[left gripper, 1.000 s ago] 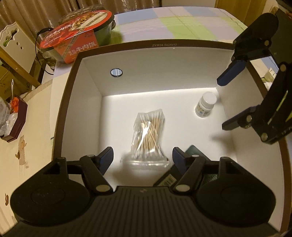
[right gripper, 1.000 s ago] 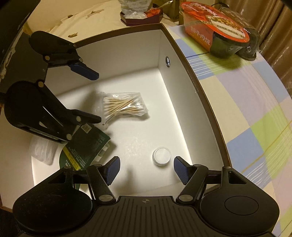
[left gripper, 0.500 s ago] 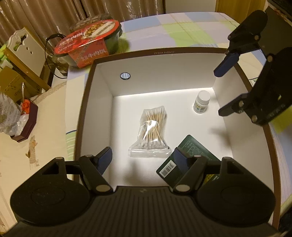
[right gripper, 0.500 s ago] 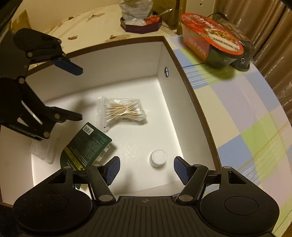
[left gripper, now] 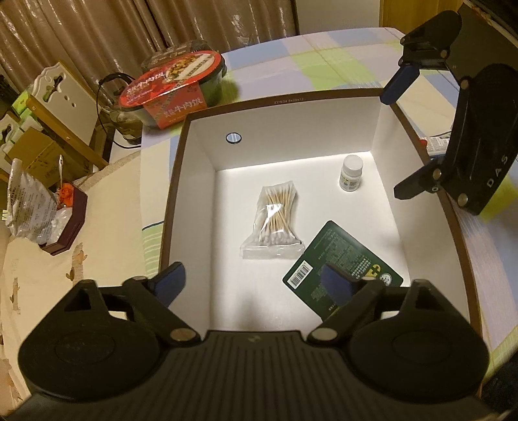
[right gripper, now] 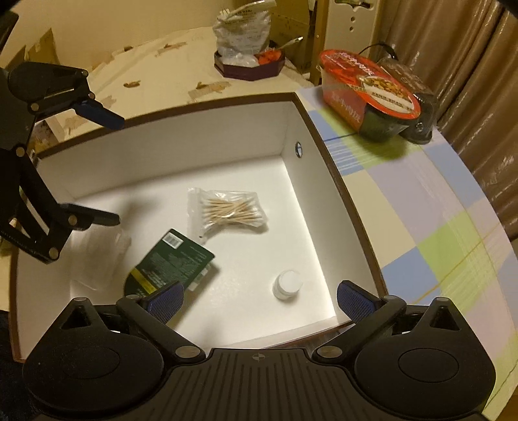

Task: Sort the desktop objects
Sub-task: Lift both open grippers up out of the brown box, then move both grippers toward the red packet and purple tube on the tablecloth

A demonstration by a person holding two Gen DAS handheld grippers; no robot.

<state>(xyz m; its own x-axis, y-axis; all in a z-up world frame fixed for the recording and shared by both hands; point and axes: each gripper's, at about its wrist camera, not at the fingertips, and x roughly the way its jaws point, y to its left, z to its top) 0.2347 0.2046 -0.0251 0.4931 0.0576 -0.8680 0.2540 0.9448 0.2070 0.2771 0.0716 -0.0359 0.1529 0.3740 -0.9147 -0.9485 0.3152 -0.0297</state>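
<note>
A white box [left gripper: 194, 181] with a brown rim sits on a worktop covered by a pastel checked cloth [right gripper: 430, 207]. Both grippers hover above the box, empty.

The left gripper [left gripper: 255, 281] is over the near edge in its own view, jaws apart with nothing between them; its blue pads [left gripper: 170, 278] stand wide of each other. The right gripper [right gripper: 259, 298] hangs over another side of the box, jaws likewise apart and holding nothing. Each gripper shows in the other's view at the frame edge, above the rim.

Four things lie on the box floor. A clear bag of cotton swabs [left gripper: 275, 220] lies flat near the middle. A dark green packet [left gripper: 343, 259] with a barcode lies just beside the bag's lower corner, barcode end towards the swabs. A small white bottle [left gripper: 351, 173] stands upright near one wall, well apart from the bag and the packet. In the right wrist view a clear plastic pouch [right gripper: 100, 256] lies beside the packet, blurred and hard to make out.

A small round hole [left gripper: 233, 138] shows in one wall of the box.

Outside the box, a red-lidded meal bowl [left gripper: 174, 87] stands on the cloth near the corner. Farther off, a dark octagonal tray [right gripper: 249, 66] holds a crumpled bag [right gripper: 242, 27].
</note>
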